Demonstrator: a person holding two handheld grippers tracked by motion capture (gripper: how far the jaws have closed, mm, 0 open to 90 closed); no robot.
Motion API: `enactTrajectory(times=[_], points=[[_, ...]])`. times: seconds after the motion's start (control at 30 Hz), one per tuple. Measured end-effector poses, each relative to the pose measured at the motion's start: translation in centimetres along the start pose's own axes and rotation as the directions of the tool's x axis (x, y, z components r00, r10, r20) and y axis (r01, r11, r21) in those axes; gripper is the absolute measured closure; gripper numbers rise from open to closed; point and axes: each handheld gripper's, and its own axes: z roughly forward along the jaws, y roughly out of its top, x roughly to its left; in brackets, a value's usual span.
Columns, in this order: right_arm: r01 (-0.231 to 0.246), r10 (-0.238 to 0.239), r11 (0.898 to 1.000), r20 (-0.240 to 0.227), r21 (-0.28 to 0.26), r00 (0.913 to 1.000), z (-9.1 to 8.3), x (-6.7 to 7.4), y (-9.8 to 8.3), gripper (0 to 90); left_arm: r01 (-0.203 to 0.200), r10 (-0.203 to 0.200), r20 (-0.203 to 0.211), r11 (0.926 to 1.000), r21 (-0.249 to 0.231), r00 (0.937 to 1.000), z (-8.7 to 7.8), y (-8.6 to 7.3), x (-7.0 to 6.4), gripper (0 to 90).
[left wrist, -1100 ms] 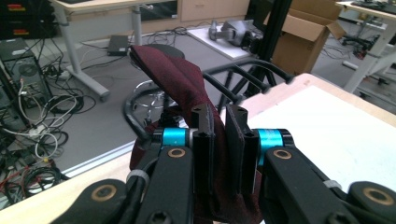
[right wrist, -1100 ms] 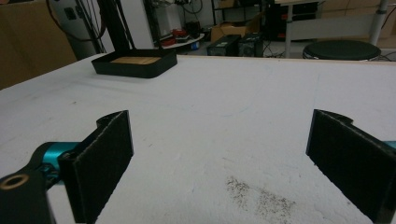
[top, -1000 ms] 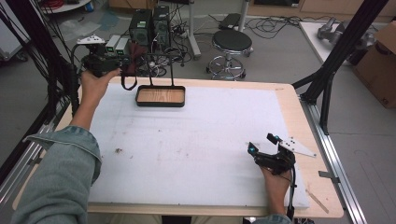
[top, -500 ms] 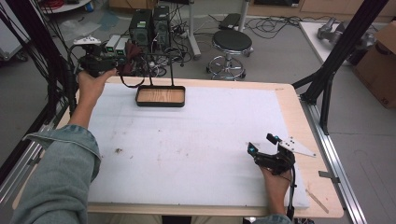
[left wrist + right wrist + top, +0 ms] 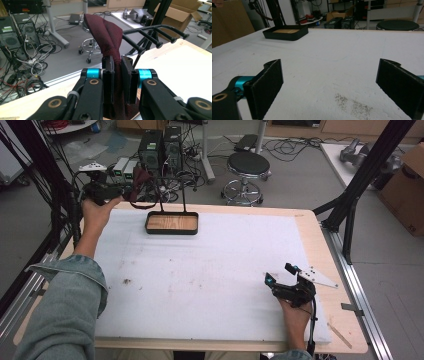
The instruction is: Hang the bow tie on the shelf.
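Observation:
My left gripper (image 5: 124, 195) is at the table's far left corner, shut on a dark red fabric strip (image 5: 140, 182). In the left gripper view the strip (image 5: 107, 32) rises folded from between the pressed jaws of that gripper (image 5: 117, 61). The black prongs (image 5: 155, 37) of a rack stick out just to its right. The rack's black tray base (image 5: 171, 231) with a wooden floor stands on the mat near the far edge, thin posts rising from it. My right gripper (image 5: 280, 273) rests on the mat near the front right, open and holding nothing (image 5: 329, 82). The tray (image 5: 287, 33) lies far ahead of it.
A white foam mat (image 5: 210, 270) covers most of the wooden table. Behind the table stand computer towers (image 5: 160, 145), cables and a round stool (image 5: 248, 165). A black frame strut (image 5: 350, 215) rises at the right edge, with a cardboard box (image 5: 407, 185) beyond it.
The left hand has lifted the fabric strip slightly near the rack's top. The right gripper has stayed where it was.

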Motion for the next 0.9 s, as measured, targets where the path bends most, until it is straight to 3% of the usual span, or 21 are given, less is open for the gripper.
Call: enactTrajectory(times=[0.47,0.9], points=[[0.001,-0.001,1.0,-0.003,-0.001,1.0,0.0,0.0,0.0,6.3,0.02,-0.02,-0.014,0.9997,0.016,0.9997,0.2,-1.0,0.6,77.8],[0.001,-0.001,1.0,-0.004,0.0,1.0,0.0,0.0,0.0,6.3,0.007,-0.006,-0.031,0.9989,0.046,0.9995,0.6,-1.5,0.5,75.5]])
